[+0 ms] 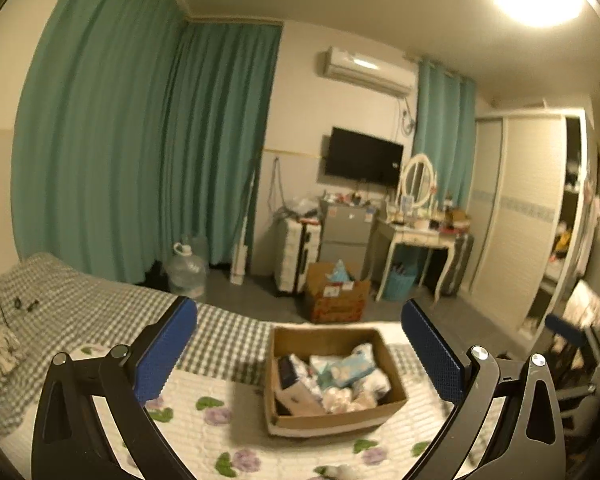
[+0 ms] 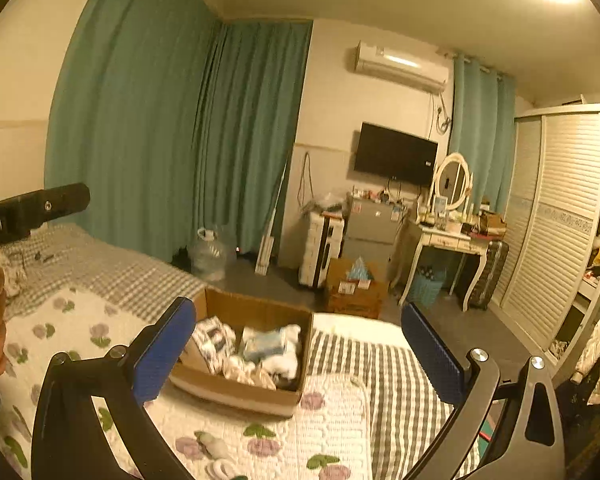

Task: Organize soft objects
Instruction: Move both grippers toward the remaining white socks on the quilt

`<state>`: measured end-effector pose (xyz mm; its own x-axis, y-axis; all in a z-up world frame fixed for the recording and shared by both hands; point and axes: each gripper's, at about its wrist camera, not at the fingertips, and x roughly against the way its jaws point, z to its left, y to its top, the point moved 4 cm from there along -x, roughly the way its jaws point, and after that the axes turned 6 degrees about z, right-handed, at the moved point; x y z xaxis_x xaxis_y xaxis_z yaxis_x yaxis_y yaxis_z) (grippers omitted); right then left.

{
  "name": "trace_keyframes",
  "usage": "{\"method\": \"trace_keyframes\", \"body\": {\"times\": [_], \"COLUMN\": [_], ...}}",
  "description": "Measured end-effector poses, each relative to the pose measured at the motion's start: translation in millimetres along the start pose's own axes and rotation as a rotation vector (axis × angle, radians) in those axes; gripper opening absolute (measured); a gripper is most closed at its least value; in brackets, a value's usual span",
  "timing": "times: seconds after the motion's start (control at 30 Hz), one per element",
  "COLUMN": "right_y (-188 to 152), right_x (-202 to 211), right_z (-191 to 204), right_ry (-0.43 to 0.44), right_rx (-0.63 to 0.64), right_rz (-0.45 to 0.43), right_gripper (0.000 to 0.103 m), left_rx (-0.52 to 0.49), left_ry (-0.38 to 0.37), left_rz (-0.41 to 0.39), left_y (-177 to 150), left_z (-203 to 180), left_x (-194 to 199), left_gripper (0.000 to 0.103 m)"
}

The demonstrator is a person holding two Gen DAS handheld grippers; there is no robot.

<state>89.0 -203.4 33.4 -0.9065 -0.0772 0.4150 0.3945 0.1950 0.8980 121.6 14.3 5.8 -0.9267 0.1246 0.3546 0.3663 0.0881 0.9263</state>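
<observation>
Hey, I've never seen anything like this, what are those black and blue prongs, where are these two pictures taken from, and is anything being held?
No robot here: a person carries a hand-held gripper in each hand, each with a fisheye camera looking along its two blue-padded fingers. One picture is from the left gripper, the other from the right gripper. Both are open and hold nothing. They face a bed with a floral quilt, where a cardboard box holds soft packets and cloths. A small white item lies loose on the quilt.

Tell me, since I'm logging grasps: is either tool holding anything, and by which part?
Nothing is held. The left tool and the right tool both stand open and empty above the bed, short of the cardboard box of soft items.
</observation>
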Motion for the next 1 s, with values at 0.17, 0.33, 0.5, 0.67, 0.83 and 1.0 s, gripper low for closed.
{"method": "trace_keyframes", "body": {"times": [0.17,0.33,0.5,0.67,0.83,1.0], "right_y": [-19.3,-45.3,-76.9,-116.6,-166.6,-216.6], "right_x": [-22.8,-52.9,-84.5,-115.5,-149.4,-167.0], "right_z": [8.0,14.3,15.4,18.9,32.9,55.0], "right_ry": [0.012,0.036,0.027,0.065,0.102,0.216], "right_rx": [0.038,0.064,0.074,0.099,0.164,0.249], "right_rz": [0.073,0.169,0.264,0.403,0.608,0.769], "right_gripper": [0.103,0.103,0.103,0.103,0.084,0.082], "left_rx": [-0.036,-0.071,-0.095,-0.144,-0.153,-0.167], "left_ry": [-0.015,-0.029,-0.036,-0.022,-0.017,-0.004], "left_rz": [0.068,0.155,0.266,0.323,0.394,0.438], "left_y": [-22.3,-50.9,-85.7,-113.4,-133.3,-149.7], "left_z": [0.8,4.4,1.9,-5.6,-2.2,-5.9], "left_x": [-16.2,-41.5,-71.9,-92.2,-110.6,-120.1], "left_gripper": [0.103,0.103,0.103,0.103,0.101,0.101]}}
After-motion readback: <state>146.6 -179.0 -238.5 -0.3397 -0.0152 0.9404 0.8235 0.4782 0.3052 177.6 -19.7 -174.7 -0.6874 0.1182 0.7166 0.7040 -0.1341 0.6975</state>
